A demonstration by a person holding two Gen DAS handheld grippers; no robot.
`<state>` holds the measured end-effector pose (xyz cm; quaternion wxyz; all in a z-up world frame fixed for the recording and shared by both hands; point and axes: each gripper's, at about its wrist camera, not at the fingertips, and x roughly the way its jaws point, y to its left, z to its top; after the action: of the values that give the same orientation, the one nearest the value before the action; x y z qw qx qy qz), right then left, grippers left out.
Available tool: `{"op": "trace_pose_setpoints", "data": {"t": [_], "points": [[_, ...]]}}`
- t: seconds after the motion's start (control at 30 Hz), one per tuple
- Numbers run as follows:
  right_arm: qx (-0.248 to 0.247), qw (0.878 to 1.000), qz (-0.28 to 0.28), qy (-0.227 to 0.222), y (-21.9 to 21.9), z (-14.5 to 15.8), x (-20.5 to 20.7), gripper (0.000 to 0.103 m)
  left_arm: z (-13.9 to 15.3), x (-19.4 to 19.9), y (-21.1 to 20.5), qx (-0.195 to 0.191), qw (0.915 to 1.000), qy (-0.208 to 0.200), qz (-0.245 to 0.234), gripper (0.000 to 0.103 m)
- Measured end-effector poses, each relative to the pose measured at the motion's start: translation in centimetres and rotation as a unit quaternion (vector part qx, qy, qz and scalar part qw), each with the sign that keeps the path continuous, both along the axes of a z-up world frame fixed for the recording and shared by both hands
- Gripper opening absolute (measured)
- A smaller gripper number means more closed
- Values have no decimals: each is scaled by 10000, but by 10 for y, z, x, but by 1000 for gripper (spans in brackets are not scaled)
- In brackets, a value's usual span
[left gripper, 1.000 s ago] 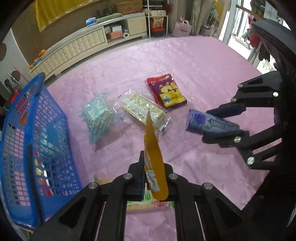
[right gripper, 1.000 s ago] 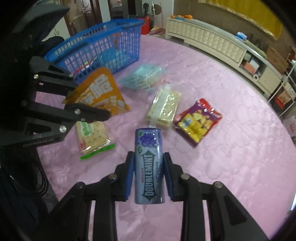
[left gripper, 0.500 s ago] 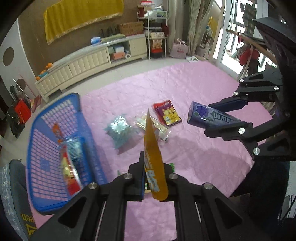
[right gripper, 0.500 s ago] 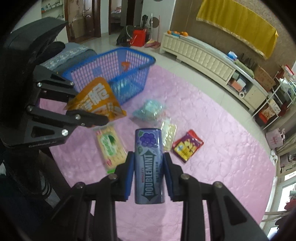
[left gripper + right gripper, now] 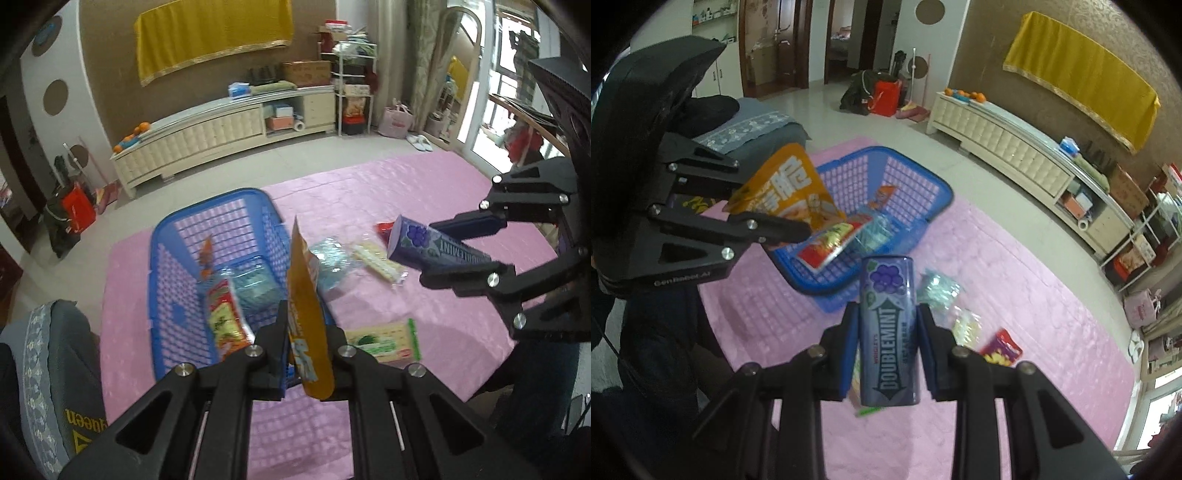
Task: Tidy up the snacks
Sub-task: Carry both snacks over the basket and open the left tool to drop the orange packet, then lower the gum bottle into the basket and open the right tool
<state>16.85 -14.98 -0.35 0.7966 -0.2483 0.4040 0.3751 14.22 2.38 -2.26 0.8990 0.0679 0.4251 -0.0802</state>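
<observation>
Right now my left gripper (image 5: 306, 343) pinches an orange snack pouch (image 5: 304, 295) by its lower edge, fingers nearly together on the thin foil, the pouch standing edge-on above the near wall of the blue basket (image 5: 184, 236). My right gripper (image 5: 888, 350) clamps a purple Doublemint tin (image 5: 888, 328) upright between its blue pads. Inside the basket lie a red-and-yellow packet (image 5: 225, 325) and a clear bluish bag (image 5: 255, 288). On the pink cloth (image 5: 369, 184) beside it rest another bluish bag (image 5: 332, 266), a pale cracker pack (image 5: 376, 258) and a green-edged biscuit pack (image 5: 384, 341).
</observation>
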Motion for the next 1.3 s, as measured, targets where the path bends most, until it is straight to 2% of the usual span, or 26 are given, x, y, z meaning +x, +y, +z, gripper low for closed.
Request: {"op": "trace_pose_setpoints", "data": {"t": [0.3, 0.53, 0.77, 0.83, 0.87, 0.9, 0.93, 1.07, 1.3], "points": [[-60, 9998, 130, 163, 44, -16, 23, 34, -11, 13, 36, -41, 9997, 164, 178, 9], [-83, 9995, 109, 301, 64, -30, 55, 34, -25, 48, 52, -10, 9991, 388, 161, 9], [-84, 9995, -61, 288, 61, -38, 92, 35, -35, 93, 54, -71, 9985, 531, 107, 10], [-42, 9994, -158, 316, 55, -40, 98, 34, -36, 104, 48, 28, 9987, 498, 57, 36], [-31, 9993, -186, 331, 54, -41, 100, 34, -36, 108, 45, 178, 9990, 394, 83, 69], [-14, 9991, -227, 353, 49, -43, 101, 34, -36, 110, 42, 276, 9992, 276, 95, 77], [-18, 9990, -246, 366, 47, -44, 100, 34, -35, 112, 41, 344, 9992, 189, 80, 77], [-95, 9988, -272, 405, 38, -48, 96, 34, -35, 110, 41, 210, 9992, 341, 90, 77], [-76, 9992, -242, 314, 37, -32, 88, 34, -23, 85, 49, 234, 9992, 314, 98, 77]]}}
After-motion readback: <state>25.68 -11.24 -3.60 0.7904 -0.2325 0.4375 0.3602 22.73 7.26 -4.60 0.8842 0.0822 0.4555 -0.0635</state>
